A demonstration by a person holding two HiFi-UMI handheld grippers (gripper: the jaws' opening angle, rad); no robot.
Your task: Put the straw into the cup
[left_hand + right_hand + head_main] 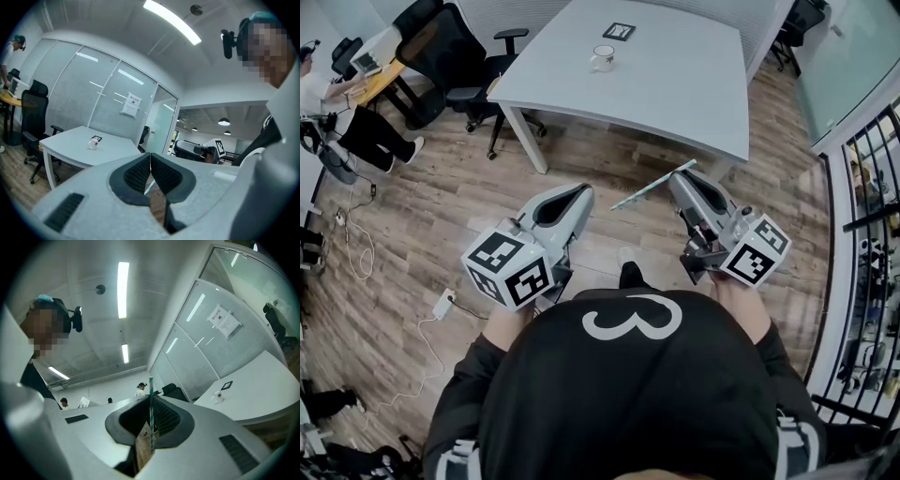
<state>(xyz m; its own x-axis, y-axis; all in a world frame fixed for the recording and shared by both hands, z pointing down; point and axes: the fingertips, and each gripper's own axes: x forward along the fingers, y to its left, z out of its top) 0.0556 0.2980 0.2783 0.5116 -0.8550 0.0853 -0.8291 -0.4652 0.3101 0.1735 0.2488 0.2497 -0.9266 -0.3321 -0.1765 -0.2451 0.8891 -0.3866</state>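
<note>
Grey left gripper (584,192): jaws closed together, nothing between them. Small white ceramic cup (602,59): upright on the pale grey table (694,94), well apart from both grippers. Thin teal-and-white striped straw (652,186): clamped in the jaws of the grey right gripper (679,178), projecting leftward over the wood-plank floor (581,150).

A pale grey table (675,89) on white legs stands on a wood-plank floor (441,211), toward 12 o'clock in the head view. Two things rest on its top. A white cup (602,59) stands upright at about 10 o'clock from the top's middle. A flat black-framed square card (619,31) lies near it, at 1 o'clock from the cup, not touching it. On the floor, a black office chair (455,61) stands at the table's 9 o'clock side. A white power adapter (443,304) with pale cables lies toward 8 o'clock.
</note>
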